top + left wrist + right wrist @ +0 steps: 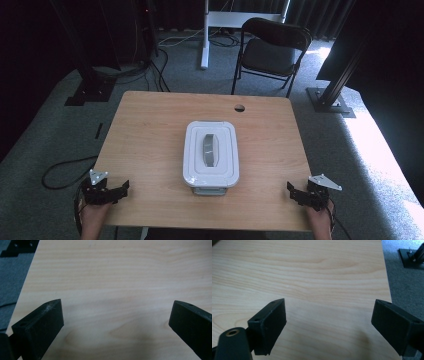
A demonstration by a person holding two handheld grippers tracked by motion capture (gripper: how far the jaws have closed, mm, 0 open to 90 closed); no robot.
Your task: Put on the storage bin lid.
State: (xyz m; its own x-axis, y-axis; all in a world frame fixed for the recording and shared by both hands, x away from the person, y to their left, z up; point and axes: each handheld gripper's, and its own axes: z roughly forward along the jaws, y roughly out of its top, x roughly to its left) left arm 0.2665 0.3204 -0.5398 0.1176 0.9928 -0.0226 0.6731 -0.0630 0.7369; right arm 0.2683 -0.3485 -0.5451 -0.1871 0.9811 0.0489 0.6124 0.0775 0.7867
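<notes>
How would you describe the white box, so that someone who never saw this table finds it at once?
Look at the wooden table. Near its middle, toward the person's edge, sits a white box, lid closed. A grey handle lies flat in the lid; nothing else stands on the table.

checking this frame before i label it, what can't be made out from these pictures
- What the white box holds: in the high view its closed lid covers the inside.
- The box's front latch: too small and blurred in the high view to tell whether it is fastened.
- The person's arms: cut off by the bottom edge of the high view, past the left hand-held gripper and right hand-held gripper.
- The box from up close: both gripper views face bare table.
</notes>
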